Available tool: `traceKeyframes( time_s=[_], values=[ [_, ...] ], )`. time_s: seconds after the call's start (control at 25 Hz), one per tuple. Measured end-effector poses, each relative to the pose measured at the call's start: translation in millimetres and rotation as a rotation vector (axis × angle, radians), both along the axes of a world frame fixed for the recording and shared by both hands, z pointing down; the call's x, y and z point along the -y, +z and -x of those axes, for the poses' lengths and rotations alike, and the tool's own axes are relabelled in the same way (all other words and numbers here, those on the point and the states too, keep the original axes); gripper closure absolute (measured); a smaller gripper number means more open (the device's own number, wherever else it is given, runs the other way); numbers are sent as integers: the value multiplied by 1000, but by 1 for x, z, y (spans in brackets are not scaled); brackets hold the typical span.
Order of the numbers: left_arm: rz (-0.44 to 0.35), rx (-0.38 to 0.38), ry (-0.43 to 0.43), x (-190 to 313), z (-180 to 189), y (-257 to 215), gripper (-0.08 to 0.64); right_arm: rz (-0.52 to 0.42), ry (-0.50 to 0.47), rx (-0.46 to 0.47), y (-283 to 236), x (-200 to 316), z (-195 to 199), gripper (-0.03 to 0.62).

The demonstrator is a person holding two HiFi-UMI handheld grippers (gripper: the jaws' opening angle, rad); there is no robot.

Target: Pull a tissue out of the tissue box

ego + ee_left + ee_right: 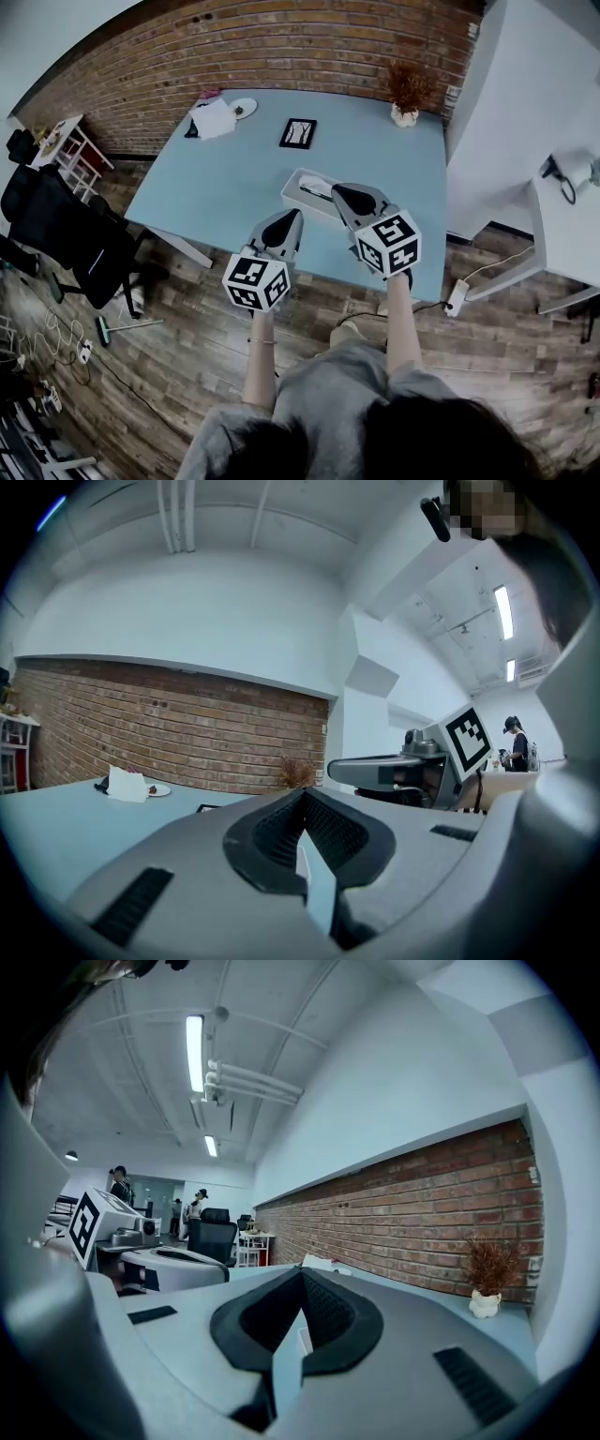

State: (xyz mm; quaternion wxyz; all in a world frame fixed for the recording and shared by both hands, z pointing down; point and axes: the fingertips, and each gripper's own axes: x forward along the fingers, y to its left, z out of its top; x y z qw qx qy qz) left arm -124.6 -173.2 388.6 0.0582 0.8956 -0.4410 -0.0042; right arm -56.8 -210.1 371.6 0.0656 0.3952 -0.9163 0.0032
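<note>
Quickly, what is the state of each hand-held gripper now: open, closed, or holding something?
Left hand-held gripper: closed, jaws together, holding nothing.
Right hand-held gripper: closed, jaws together, holding nothing.

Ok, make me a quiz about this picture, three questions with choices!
1. Where is the tissue box?
A) on the table, near its front edge
B) on a bed
C) in a sink
2. How many grippers does the person hold?
A) one
B) two
C) four
3. The right gripper is:
A) wide open
B) holding a tissue
C) shut and empty

Answers:
1 A, the box sits on the table just ahead of the grippers.
2 B, there is the left gripper and the right one.
3 C, its jaws meet with nothing between them.
</note>
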Motion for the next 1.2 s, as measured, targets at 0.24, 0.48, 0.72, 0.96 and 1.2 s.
traceKeyframes(
  time_s=[0.24, 0.48, 0.72, 0.96, 1.2],
  values=[
    [20, -13, -21, 38, -8, 3, 557, 41, -32, -22, 9, 39, -4, 594],
    [57, -18, -44, 62, -17, 13, 557, 101, -44, -48, 27, 69, -10, 594],
    [89, -11, -65, 78, -21, 25, 557, 159, -76, -29, 41, 89, -12, 594],
    [129, -16, -108, 88, -16, 43, 557, 201, -131, -52, 60, 93, -8, 592],
    [168, -20, -96, 97, -17, 60, 557, 249, -134, -85, 77, 105, -3, 591]
  ],
)
